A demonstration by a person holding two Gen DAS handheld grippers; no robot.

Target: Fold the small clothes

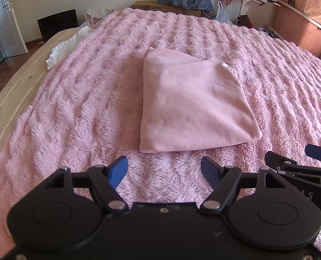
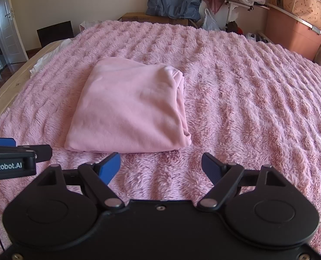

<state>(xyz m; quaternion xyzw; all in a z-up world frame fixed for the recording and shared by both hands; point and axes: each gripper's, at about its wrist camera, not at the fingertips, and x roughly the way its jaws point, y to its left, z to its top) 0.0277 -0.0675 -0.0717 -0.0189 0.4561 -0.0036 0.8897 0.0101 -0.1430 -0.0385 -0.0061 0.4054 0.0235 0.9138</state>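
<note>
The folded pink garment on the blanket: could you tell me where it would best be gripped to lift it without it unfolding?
Probably at the folded pink garment's near edge, coming from the hand-held grippers' side. That edge looks like a smooth closed fold, while the loose layered ends bunch along the right side. The open right hand-held gripper already faces it.

Two claws held side by side, both spread wide and gripping nothing.

The left black two-finger claw with blue pads (image 1: 164, 172) tilts downward, its jaws standing well apart with nothing between them. The right black two-finger claw with blue pads (image 2: 161, 166) sits at much the same downward tilt, jaws equally wide and bare. Each shows at the edge of the other's view, so they hang close beside one another, the right one's tip just ahead.
</note>
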